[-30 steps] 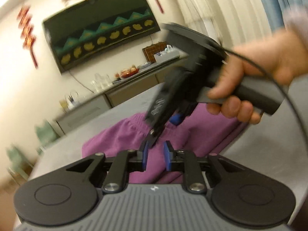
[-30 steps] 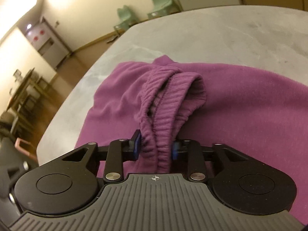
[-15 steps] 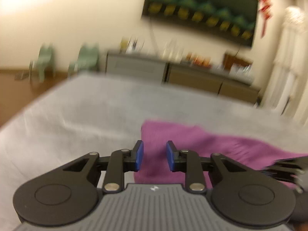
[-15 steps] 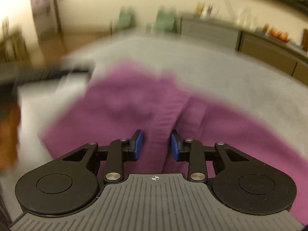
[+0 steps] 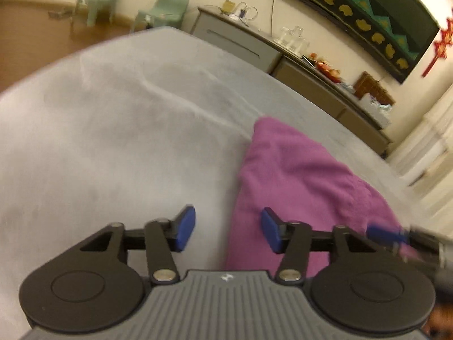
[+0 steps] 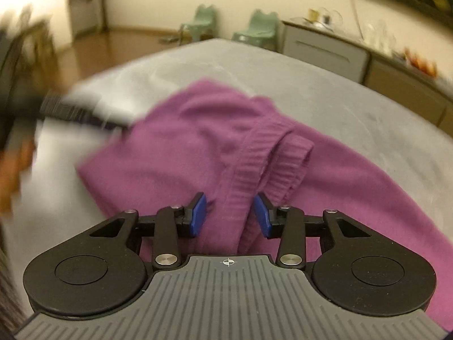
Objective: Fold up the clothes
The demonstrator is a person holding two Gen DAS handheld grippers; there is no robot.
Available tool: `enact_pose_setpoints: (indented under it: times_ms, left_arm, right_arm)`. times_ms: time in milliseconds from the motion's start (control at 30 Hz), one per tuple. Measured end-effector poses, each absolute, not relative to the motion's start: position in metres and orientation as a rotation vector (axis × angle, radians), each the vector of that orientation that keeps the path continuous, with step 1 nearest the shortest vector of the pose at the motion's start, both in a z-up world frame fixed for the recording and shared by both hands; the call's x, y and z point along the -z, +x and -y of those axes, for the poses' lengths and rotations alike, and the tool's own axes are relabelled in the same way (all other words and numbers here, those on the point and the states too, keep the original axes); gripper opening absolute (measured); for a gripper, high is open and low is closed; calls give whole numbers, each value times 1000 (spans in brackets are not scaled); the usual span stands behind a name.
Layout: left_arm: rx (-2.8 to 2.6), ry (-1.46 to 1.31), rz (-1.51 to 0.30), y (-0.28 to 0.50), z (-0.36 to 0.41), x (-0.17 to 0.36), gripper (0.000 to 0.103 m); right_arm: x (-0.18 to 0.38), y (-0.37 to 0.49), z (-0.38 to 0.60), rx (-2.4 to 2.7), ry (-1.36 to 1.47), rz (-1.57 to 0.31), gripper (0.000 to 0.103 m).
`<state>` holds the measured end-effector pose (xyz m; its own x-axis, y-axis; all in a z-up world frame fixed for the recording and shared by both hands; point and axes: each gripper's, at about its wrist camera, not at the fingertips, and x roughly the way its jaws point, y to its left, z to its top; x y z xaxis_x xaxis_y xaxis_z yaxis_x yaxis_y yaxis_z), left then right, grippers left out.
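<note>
A purple garment (image 6: 198,141) lies folded on the grey table (image 6: 354,107); its ribbed waistband (image 6: 254,153) runs toward the right wrist camera. My right gripper (image 6: 229,216) is open, its blue pads either side of the waistband without pinching it. My left gripper (image 5: 228,231) is open and empty, straddling the garment's left edge (image 5: 297,175) just above the table (image 5: 113,127). The left gripper shows blurred at the left of the right wrist view (image 6: 85,113); the right gripper shows at the right edge of the left wrist view (image 5: 396,233).
Grey and tan cabinets (image 5: 240,45) with glassware and fruit stand along the far wall. Two green chairs (image 5: 161,8) stand on the wooden floor beyond the table's far edge. A dark wall hanging (image 5: 362,17) is above the cabinets.
The right gripper opened and let go of the waistband, which now lies on the garment. The left gripper opened wider and swung to the garment's left edge.
</note>
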<state>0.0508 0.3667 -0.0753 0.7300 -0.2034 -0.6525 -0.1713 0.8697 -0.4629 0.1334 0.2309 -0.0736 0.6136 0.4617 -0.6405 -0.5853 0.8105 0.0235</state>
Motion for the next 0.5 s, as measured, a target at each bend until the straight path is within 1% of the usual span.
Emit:
enact_pose_setpoints:
  times_ms: [67, 133, 167, 200, 267, 300, 367, 467, 500]
  left_arm:
    - [86, -569, -758, 50, -366, 79, 62]
    - [148, -588, -763, 56, -361, 83, 59]
    - [153, -572, -765, 60, -356, 83, 53]
    - [139, -535, -771, 65, -351, 81, 30]
    - [133, -508, -769, 71, -345, 80, 18]
    - [130, -505, -763, 73, -344, 78, 16]
    - [110, -503, -736, 72, -342, 70, 15]
    - [77, -480, -687, 67, -335, 56, 12]
    - [63, -450, -669, 64, -328, 49, 12]
  right_arm:
    - [65, 134, -224, -597, -152, -649, 43]
    - [70, 136, -220, -574, -126, -666, 43]
    - [73, 138, -218, -562, -114, -678, 42]
    - [79, 137, -214, -560, -103, -688, 43]
    - [92, 135, -206, -565, -80, -709, 43]
    - [98, 134, -202, -567, -69, -720, 44]
    - [92, 137, -193, -572, -51, -732, 46]
    - [79, 131, -182, -566, -64, -660, 46]
    - [81, 131, -183, -572, -87, -667, 46]
